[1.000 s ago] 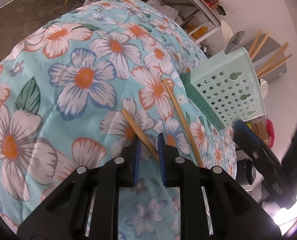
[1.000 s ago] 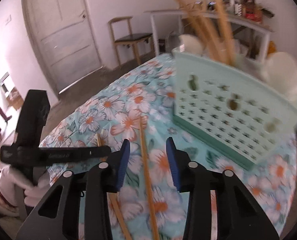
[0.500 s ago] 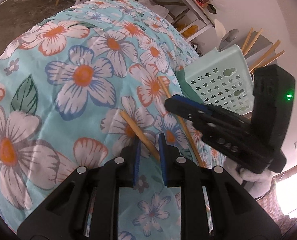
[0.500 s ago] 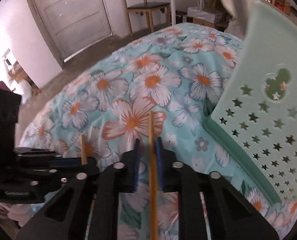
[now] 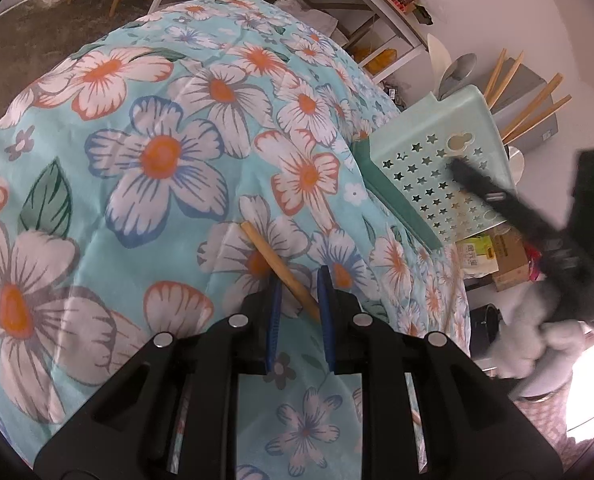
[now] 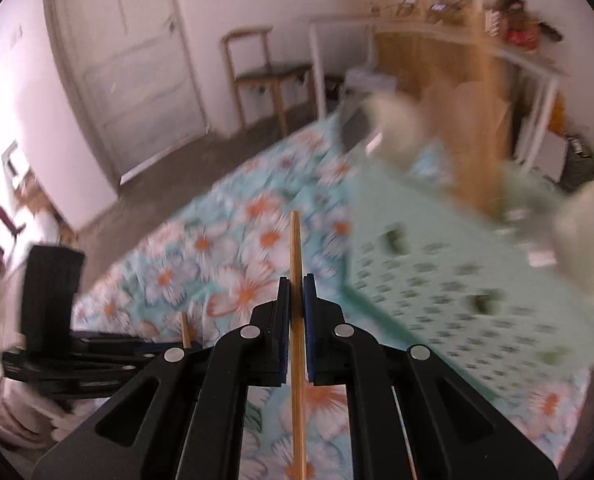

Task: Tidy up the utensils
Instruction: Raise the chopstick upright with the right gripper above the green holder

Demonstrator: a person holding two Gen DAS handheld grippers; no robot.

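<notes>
My left gripper (image 5: 299, 280) is closed around a wooden chopstick (image 5: 279, 266) that lies slanted on the floral cloth, its far end pointing up-left. My right gripper (image 6: 295, 292) is shut on a second wooden chopstick (image 6: 295, 248) and holds it lifted above the cloth, pointing straight ahead. A mint green utensil basket (image 5: 441, 168) with star holes stands at the right of the table, holding several chopsticks (image 5: 529, 100) and spoons. It appears blurred in the right wrist view (image 6: 457, 272).
The table is covered by a turquoise cloth with flowers (image 5: 157, 152). The right gripper shows in the left wrist view (image 5: 537, 232) beside the basket. A wooden chair (image 6: 265, 76), a door and a white shelf unit (image 6: 437, 52) stand behind.
My right gripper closed on the longer chopstick and lifted it off the cloth, moving up and right toward the basket. My left gripper has stayed around its chopstick.
</notes>
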